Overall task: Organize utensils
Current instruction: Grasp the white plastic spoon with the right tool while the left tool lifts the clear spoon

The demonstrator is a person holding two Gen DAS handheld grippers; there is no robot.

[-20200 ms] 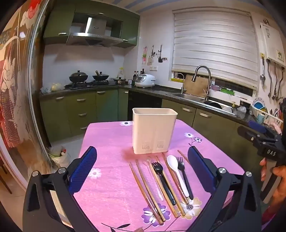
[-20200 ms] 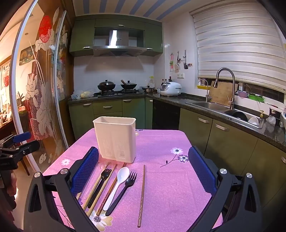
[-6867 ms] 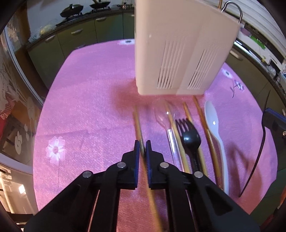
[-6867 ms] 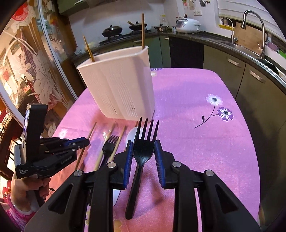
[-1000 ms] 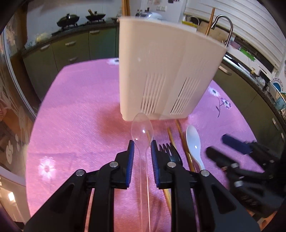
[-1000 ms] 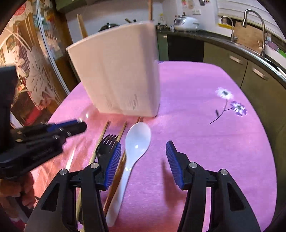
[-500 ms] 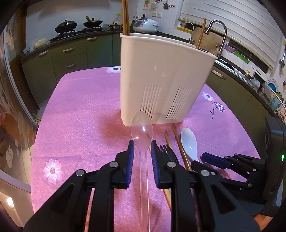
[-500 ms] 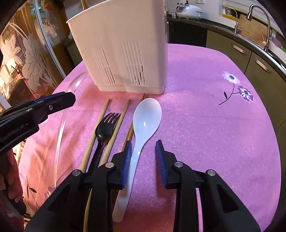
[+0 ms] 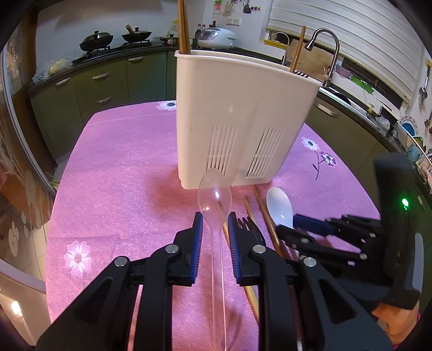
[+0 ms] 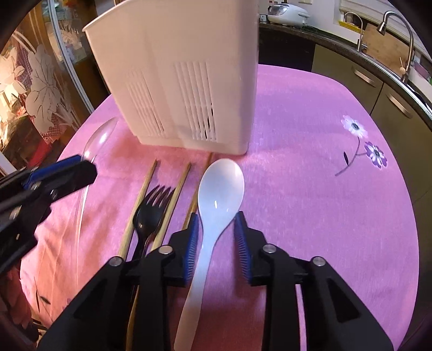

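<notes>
Utensils are partly sorted: chopsticks [image 9: 183, 25] already stand in the white caddy [image 9: 243, 118]. Left claw [image 9: 213, 229] grasps a clear spoon [image 9: 214, 194]; right claw [image 10: 217, 237], released, straddles the white spoon [image 10: 220, 186] beside a black fork [image 10: 151, 210] on the tabletop [image 10: 310, 162].

The left gripper [image 9: 213, 222] points forward, its pads nearly closed with a narrow gap. The right gripper [image 10: 217, 224] sits low at its right side, angled inward, pads [image 10: 192, 243] somewhat wider apart.
</notes>
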